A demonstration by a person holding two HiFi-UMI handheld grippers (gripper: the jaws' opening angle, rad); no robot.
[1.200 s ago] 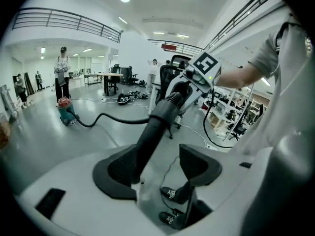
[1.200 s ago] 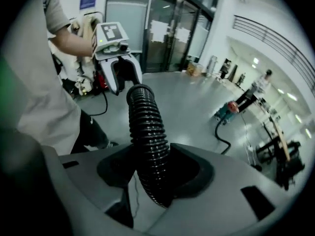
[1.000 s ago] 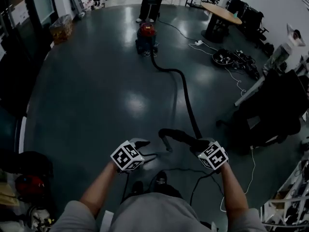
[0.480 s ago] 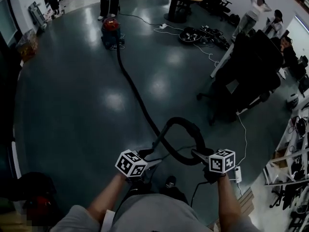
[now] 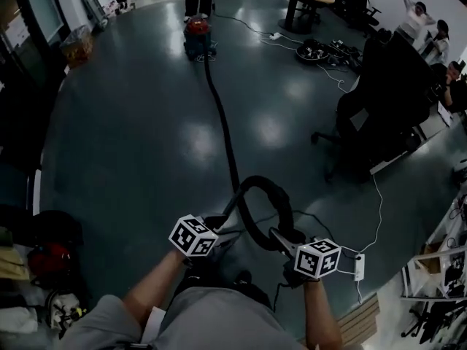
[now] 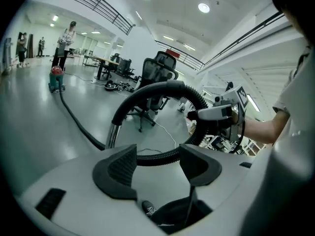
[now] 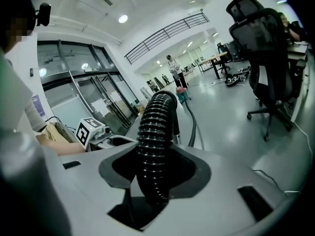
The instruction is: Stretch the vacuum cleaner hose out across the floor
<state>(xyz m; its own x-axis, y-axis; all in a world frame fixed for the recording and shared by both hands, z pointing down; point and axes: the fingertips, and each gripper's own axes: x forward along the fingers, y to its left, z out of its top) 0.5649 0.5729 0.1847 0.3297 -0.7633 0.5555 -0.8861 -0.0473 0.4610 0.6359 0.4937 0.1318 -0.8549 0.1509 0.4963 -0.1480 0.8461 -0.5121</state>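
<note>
The hose (image 5: 222, 133) now runs almost straight over the floor (image 5: 124, 144) from the vacuum cleaner (image 5: 198, 39) to you. A second ago it snaked, so the stretch looks nearly done. Its ribbed black end arches in a loop between your hands. Your right gripper (image 5: 279, 239) has just been closing and clamps the hose. Your left gripper (image 5: 221, 233) gapes wide, and the hose seems to lie just past its tips.

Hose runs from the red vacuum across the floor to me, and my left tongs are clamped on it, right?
Wrong tongs. The right tongs, whose jaws have just been closing, are clamped on the hose, as the right gripper view shows. The left tongs stand open, not pressing it. The hose does run from the red vacuum across the floor to you.
</note>
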